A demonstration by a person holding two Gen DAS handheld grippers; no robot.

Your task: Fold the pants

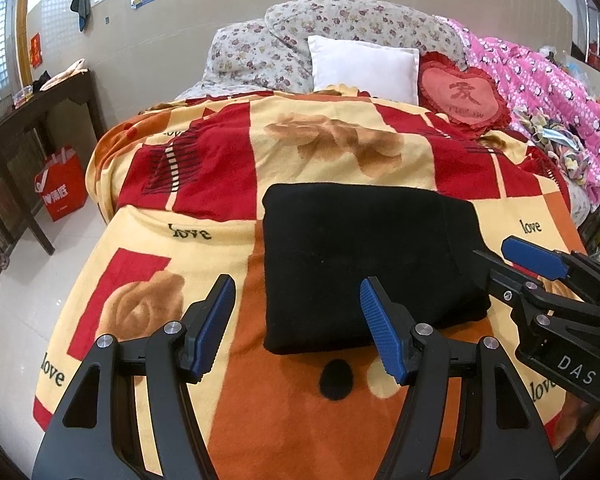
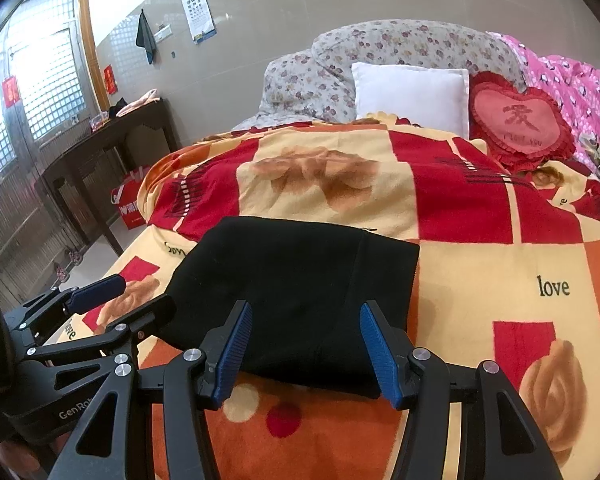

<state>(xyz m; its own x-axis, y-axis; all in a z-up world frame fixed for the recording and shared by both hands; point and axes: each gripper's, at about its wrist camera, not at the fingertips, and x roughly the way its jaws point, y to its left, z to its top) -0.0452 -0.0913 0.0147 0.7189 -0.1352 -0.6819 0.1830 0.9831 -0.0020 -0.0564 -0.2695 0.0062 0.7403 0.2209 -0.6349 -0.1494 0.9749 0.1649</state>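
The black pants (image 1: 364,264) lie folded into a compact rectangle on the patterned blanket (image 1: 228,420); they also show in the right wrist view (image 2: 300,300). My left gripper (image 1: 298,328) is open and empty, just in front of the pants' near left corner. My right gripper (image 2: 306,354) is open and empty, at the pants' near edge; it also shows at the right of the left wrist view (image 1: 512,264). The left gripper shows at the left of the right wrist view (image 2: 140,296).
The bed carries a white pillow (image 1: 364,66), a red heart cushion (image 1: 462,98), a floral quilt (image 1: 340,20) and a pink quilt (image 1: 540,80) at its head. A dark wooden table (image 1: 28,120) and a red bag (image 1: 62,188) stand on the floor at left.
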